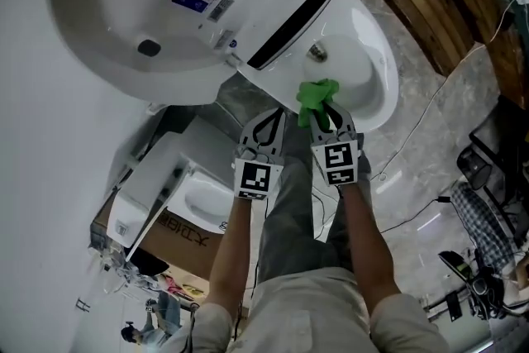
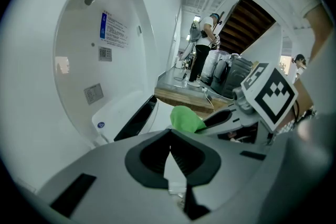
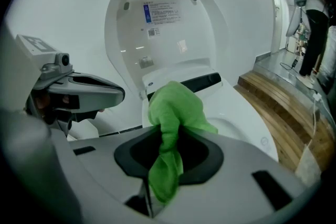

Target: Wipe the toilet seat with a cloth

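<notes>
The white toilet stands with its lid point(image 1: 157, 4) raised, and the rim of its seat point(image 1: 376, 74) curves round the bowl to the right. A bright green cloth point(image 1: 316, 97) hangs just above the near edge of that rim, bunched up. My right gripper point(image 1: 328, 110) is shut on the green cloth point(image 3: 173, 110), which spills out both sides of its jaws. My left gripper point(image 1: 273, 118) sits close beside it on the left, shut and holding nothing. In the left gripper view the cloth point(image 2: 185, 119) and the right gripper point(image 2: 231, 118) show just ahead, to the right.
Another white toilet unit point(image 1: 169, 190) rests on a cardboard box point(image 1: 178, 240) at lower left. A wooden platform point(image 1: 421, 4) borders the marble floor, where a cable point(image 1: 421, 136) runs. Dark equipment point(image 1: 488, 178) stands at right. People stand far off point(image 2: 202, 52).
</notes>
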